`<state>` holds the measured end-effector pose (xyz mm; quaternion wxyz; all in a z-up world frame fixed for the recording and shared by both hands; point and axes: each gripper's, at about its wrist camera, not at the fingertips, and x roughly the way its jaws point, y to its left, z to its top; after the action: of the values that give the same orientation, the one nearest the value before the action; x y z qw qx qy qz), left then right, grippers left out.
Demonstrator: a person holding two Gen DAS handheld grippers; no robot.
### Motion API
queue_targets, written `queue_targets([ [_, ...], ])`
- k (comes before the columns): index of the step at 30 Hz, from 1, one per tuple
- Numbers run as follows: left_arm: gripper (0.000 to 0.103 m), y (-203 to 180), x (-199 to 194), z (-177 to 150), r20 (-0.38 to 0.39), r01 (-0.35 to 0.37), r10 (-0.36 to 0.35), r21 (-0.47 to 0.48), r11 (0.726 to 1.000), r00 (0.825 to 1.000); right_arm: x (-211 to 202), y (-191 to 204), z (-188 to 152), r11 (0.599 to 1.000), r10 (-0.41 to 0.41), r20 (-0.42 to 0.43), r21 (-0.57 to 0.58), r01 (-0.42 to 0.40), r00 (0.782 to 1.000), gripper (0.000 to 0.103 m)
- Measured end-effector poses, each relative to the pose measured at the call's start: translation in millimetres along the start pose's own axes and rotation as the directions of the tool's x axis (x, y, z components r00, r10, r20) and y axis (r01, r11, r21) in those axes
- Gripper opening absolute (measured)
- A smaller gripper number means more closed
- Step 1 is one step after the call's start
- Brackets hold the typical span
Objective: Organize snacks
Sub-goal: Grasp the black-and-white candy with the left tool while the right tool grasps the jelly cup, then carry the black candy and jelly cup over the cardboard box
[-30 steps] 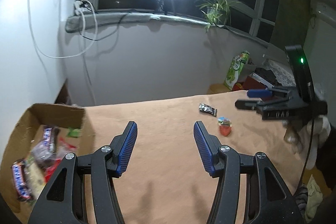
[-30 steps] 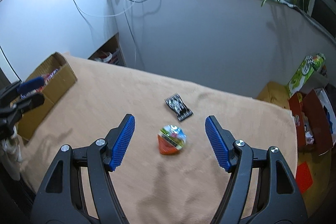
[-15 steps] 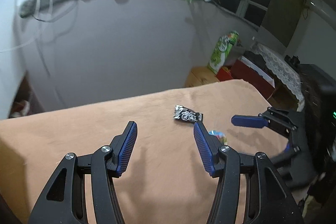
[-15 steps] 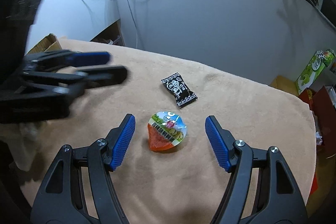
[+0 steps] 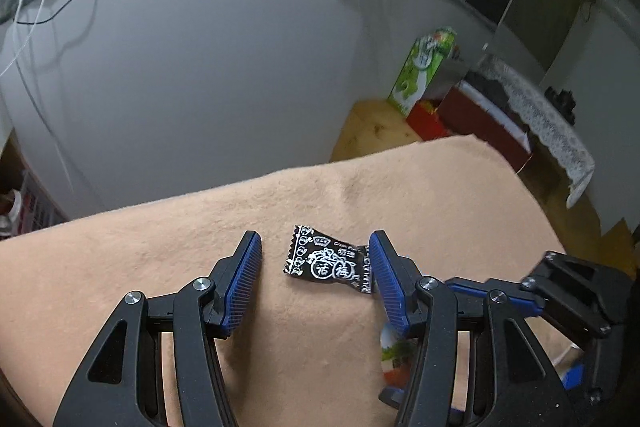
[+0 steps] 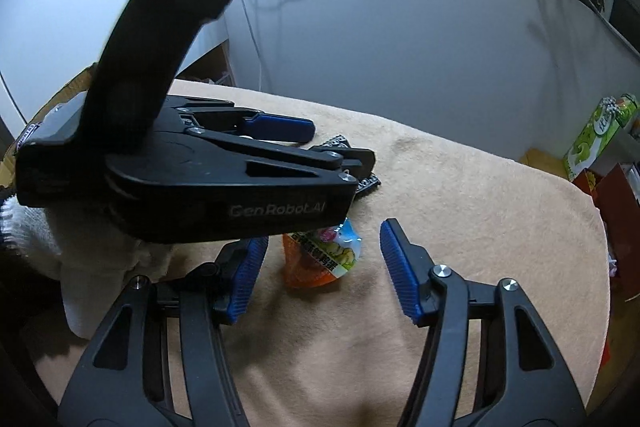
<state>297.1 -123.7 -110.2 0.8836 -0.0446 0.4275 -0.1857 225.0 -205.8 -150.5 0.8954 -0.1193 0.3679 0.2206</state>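
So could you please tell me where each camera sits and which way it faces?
Left wrist: on the left hand-held gripper, looking down at the black candy wrapper; its own fingers show.
Right wrist: on the right hand-held gripper, facing the jelly cup; the left gripper crosses its view.
Shared: tan blanket, both snacks.

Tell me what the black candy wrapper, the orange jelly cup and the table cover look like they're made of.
Black candy wrapper: looks like thin glossy plastic film, with crimped zigzag ends and white print.
Orange jelly cup: probably translucent moulded plastic under a shiny printed peel-off film lid; the orange shows through the wall.
Table cover: seems a soft fleece or plush fabric, matte tan, with a fuzzy nap and gentle folds.
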Motion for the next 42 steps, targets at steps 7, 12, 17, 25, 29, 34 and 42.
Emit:
queue_targets([
  [7, 0.055, -11.7, 2.3, -1.4, -0.002, -0.082, 0.082, 0.077, 0.994, 0.997, 6.3, -4.2, -2.0, 0.999, -0.008, -0.016, 0.037, 0.009, 1.000, 0.056],
  [12, 0.036, -10.2, 3.8, -0.4, 0.004, -0.108, 0.108, 0.077, 0.991, 0.994, 13.4, -0.8, 0.0, 0.999, -0.012, -0.029, 0.044, 0.013, 0.999, 0.045],
  [17, 0.026, -2.6, 0.4, -1.3, 0.006, -0.098, 0.098, 0.068, 0.993, 0.995, 16.9, 1.7, 1.2, 0.999, -0.003, -0.047, 0.038, 0.004, 0.999, 0.045],
  [25, 0.012, 1.3, 0.4, -2.1, 0.003, -0.084, 0.084, 0.063, 0.994, 0.996, 19.4, 11.9, 3.7, 1.000, 0.001, -0.047, 0.018, 0.000, 0.999, 0.031],
  [29, 0.009, 5.9, -1.3, -2.8, 0.002, -0.059, 0.059, 0.040, 0.997, 0.998, 15.9, 7.7, 1.9, 0.999, 0.025, -0.041, 0.041, -0.024, 0.999, 0.029],
  [34, 0.009, 7.9, -7.6, -7.0, 0.008, -0.053, 0.053, 0.035, 0.998, 0.999, 5.4, -0.4, -1.7, 0.997, 0.028, -0.032, 0.069, -0.025, 0.999, 0.028],
  [42, 0.009, 9.2, -31.3, -14.6, 0.040, -0.056, 0.055, 0.016, 0.998, 0.998, -17.2, -2.6, -5.5, 0.995, 0.033, -0.003, 0.096, -0.032, 0.999, 0.027],
])
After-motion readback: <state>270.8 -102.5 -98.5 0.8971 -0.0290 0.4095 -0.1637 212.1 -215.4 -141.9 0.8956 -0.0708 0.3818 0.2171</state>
